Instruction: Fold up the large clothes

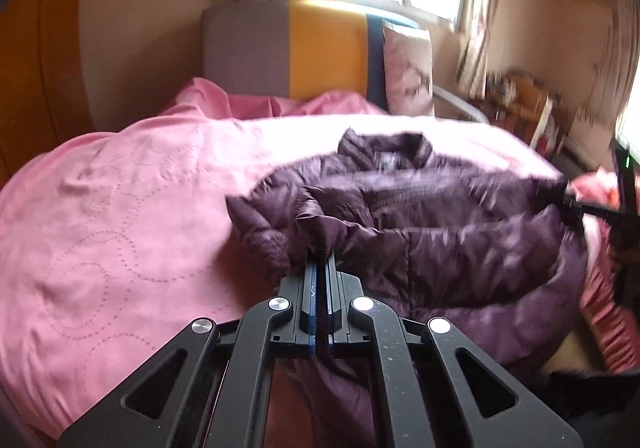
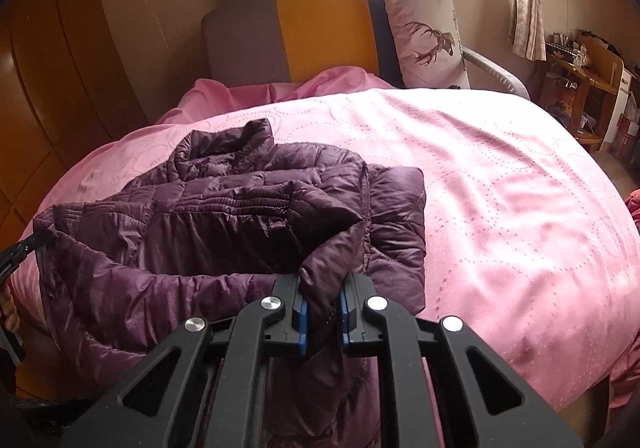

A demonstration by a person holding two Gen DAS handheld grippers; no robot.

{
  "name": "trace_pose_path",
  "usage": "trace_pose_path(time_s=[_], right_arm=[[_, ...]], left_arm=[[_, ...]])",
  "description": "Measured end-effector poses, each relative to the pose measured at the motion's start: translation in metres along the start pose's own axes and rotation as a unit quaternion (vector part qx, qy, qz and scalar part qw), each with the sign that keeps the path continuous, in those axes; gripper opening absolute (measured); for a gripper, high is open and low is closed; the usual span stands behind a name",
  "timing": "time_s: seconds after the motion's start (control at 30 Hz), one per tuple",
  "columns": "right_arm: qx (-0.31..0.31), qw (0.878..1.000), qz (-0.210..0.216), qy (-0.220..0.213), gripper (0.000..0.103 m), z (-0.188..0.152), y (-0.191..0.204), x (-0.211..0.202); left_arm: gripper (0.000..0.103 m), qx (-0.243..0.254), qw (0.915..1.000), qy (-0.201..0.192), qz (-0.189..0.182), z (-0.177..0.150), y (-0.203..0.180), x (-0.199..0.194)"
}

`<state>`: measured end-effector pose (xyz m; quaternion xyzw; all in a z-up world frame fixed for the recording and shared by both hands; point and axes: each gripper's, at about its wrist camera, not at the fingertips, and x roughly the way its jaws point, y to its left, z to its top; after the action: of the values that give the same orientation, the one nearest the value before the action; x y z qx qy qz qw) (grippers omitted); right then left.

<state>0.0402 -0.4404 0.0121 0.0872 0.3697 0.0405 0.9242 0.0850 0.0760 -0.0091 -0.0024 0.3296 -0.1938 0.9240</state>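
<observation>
A dark purple quilted puffer jacket lies on the pink bedspread, collar toward the headboard; it also shows in the right wrist view. My left gripper is shut on the jacket's near left hem edge, fabric pinched between its blue pads. My right gripper is shut on a thick fold of the jacket's near right edge, which bulges up between the jaws. The right gripper shows at the far right of the left wrist view, and the left one at the left edge of the right wrist view.
The bed has a grey, yellow and blue headboard with a deer-print pillow against it. Wooden wardrobe panels stand on the left. A wooden desk with clutter stands at the right. Pink bedspread stretches right of the jacket.
</observation>
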Motion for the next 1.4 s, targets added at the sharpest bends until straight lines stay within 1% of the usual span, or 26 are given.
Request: trace_pose_path(time_s=[0.13,0.23,0.27,0.4,0.5,0.6,0.7,0.8,0.87,1.0,1.13,1.17,1.33,1.4], right_arm=[[0.011,0.999,0.022,-0.029,0.009,0.015,-0.003,-0.027],[0.018,0.998,0.033,-0.043,0.009,0.029,-0.003,-0.034],[0.021,0.998,0.037,-0.047,0.009,0.036,-0.003,-0.034],[0.028,0.997,0.038,-0.059,0.009,0.061,-0.004,-0.028],[0.045,0.997,0.039,-0.058,0.009,0.083,-0.007,-0.008],[0.059,0.996,0.034,-0.054,0.009,0.102,-0.010,0.013],[0.055,0.997,0.013,-0.052,0.009,0.119,-0.008,0.036],[0.049,0.998,-0.007,-0.045,0.009,0.127,-0.008,0.059],[0.050,0.998,-0.022,-0.029,0.009,0.129,-0.010,0.079],[0.049,0.998,-0.051,-0.002,0.009,0.125,-0.017,0.115],[0.048,0.995,-0.084,0.021,0.009,0.116,-0.025,0.147],[0.052,0.994,-0.087,0.028,0.009,0.113,-0.027,0.154],[0.052,0.991,-0.107,0.064,0.010,0.106,-0.032,0.186],[0.047,0.991,-0.107,0.066,0.013,0.107,-0.032,0.186]], left_arm=[[0.002,-0.043,0.9984,-0.031,-0.022,0.014,0.014,-0.019],[0.002,-0.056,0.9970,-0.046,-0.025,0.028,0.018,-0.022],[0.002,-0.061,0.9964,-0.053,-0.028,0.034,0.019,-0.022],[0.002,-0.067,0.9953,-0.067,-0.017,0.054,0.022,-0.016],[0.002,-0.080,0.9946,-0.066,-0.007,0.073,0.028,0.004],[0.002,-0.095,0.9939,-0.056,0.003,0.086,0.036,0.028],[0.002,-0.110,0.9929,-0.043,0.012,0.098,0.042,0.056],[0.002,-0.119,0.9921,-0.030,0.025,0.108,0.048,0.084],[0.002,-0.120,0.9919,-0.019,0.036,0.110,0.050,0.100],[0.002,-0.125,0.9905,0.009,0.056,0.105,0.053,0.129],[0.002,-0.112,0.9893,0.042,0.083,0.095,0.053,0.159],[0.002,-0.111,0.9884,0.053,0.090,0.092,0.054,0.169],[0.002,-0.113,0.9834,0.099,0.102,0.075,0.056,0.204],[0.003,-0.111,0.9828,0.102,0.107,0.074,0.056,0.205]])
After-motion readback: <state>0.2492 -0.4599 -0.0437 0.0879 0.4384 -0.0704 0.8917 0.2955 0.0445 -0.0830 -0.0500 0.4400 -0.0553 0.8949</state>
